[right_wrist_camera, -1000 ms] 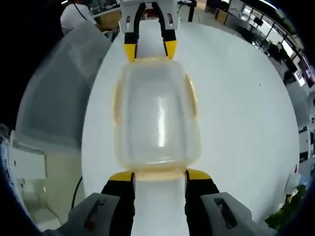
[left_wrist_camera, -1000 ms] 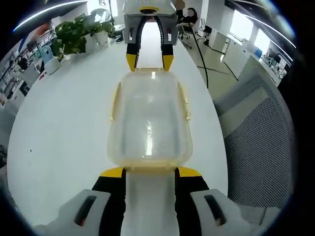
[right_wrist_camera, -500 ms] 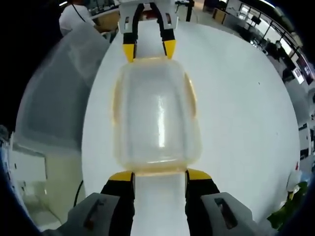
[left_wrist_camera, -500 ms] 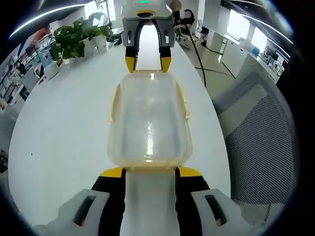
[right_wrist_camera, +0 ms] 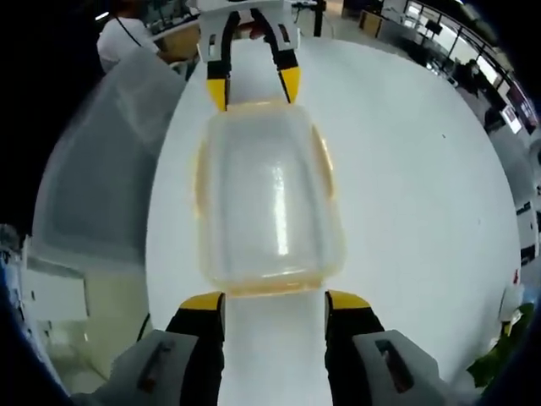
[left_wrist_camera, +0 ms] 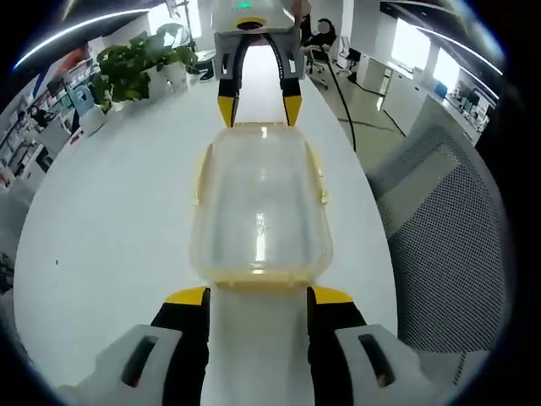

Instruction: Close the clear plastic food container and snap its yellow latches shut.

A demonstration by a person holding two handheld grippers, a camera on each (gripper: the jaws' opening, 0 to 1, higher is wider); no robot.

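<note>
The clear plastic container point(left_wrist_camera: 260, 207) lies lengthwise on the white table point(left_wrist_camera: 101, 220) with its lid on. Yellow latches point(left_wrist_camera: 201, 173) run along its long sides, and a yellow strip edges each short end. My left gripper point(left_wrist_camera: 258, 296) is open, its yellow-tipped jaws just short of the near end. My right gripper point(left_wrist_camera: 258, 106) faces it at the far end, also open. In the right gripper view the container point(right_wrist_camera: 269, 203) sits between my right gripper point(right_wrist_camera: 275, 302) and my left gripper point(right_wrist_camera: 252, 85). Neither holds anything.
Potted plants point(left_wrist_camera: 131, 63) stand at the table's far left. A grey mesh chair point(left_wrist_camera: 439, 211) is beside the table's right edge, and the chair point(right_wrist_camera: 93, 169) is also in the right gripper view. A person point(right_wrist_camera: 127, 38) sits beyond it.
Both grippers have eased back slightly from the container's ends and their jaws stand a touch wider. The container has stayed in place.
</note>
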